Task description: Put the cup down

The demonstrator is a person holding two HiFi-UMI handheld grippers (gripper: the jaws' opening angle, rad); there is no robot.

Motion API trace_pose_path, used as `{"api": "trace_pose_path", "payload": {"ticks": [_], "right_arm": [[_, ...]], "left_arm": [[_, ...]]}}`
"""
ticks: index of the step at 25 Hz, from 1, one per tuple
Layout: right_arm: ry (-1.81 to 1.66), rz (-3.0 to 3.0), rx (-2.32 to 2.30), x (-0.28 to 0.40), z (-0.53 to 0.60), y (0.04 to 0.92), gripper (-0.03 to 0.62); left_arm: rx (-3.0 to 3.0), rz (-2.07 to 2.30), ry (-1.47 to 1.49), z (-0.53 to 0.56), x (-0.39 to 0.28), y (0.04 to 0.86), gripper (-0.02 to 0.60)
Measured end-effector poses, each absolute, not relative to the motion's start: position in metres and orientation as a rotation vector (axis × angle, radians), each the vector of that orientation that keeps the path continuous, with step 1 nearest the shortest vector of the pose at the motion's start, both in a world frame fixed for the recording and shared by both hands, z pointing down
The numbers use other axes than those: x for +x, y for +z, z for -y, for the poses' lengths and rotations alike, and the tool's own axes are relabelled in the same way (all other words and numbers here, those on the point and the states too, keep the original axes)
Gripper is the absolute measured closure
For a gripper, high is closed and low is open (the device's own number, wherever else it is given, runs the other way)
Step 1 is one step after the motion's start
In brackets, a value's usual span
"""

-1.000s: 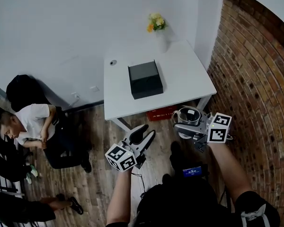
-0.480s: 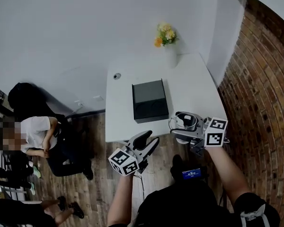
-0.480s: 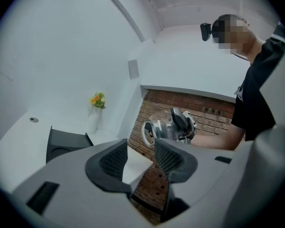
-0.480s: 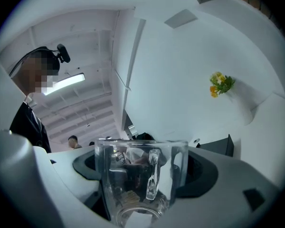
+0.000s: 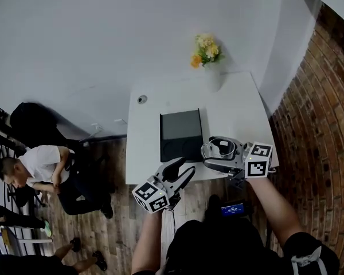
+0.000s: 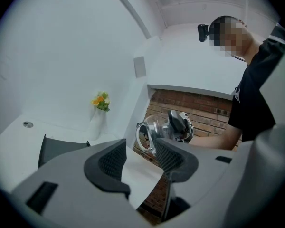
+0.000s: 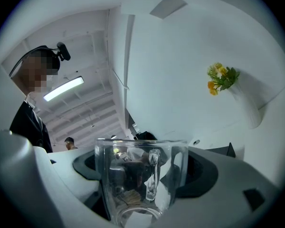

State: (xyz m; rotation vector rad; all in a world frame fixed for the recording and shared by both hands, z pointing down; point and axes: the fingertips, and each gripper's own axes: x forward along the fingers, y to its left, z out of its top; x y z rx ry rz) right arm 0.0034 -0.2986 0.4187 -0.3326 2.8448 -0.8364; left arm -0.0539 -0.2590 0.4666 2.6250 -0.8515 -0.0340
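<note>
A clear glass cup (image 5: pixel 222 147) with a handle is clamped sideways in my right gripper (image 5: pixel 219 155), just above the near right edge of the white table (image 5: pixel 236 112). In the right gripper view the cup (image 7: pixel 131 161) fills the gap and both pads (image 7: pixel 202 174) press its sides. My left gripper (image 5: pixel 182 168) hovers at the table's near edge, below the black box (image 5: pixel 181 134). Its jaws are opening and nothing is between its fingers (image 6: pixel 112 161). From the left gripper view the held cup (image 6: pixel 152 130) shows ahead to the right.
A white vase with yellow and orange flowers (image 5: pixel 207 55) stands at the table's far edge, and a small round object (image 5: pixel 142 99) lies at its far left. A brick wall (image 5: pixel 318 130) runs along the right. A person (image 5: pixel 43 166) sits on the wooden floor at left, near a black bag (image 5: pixel 31 112).
Both grippers have come forward from over the floor to the table's near edge, and the cup has travelled with the right one. The left jaws stand a little wider.
</note>
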Motion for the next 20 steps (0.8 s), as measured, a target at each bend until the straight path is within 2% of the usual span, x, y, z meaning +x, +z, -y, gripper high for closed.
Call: {"api": "trace_pose_path", "payload": {"ticks": [20], "right_arm": [[-0.870,-2.813,-0.408,-0.038,0.334,0.421,0.164]], "left_arm": [[2.608,0.839,-0.098,0.307,-0.090,0.466,0.402]]}}
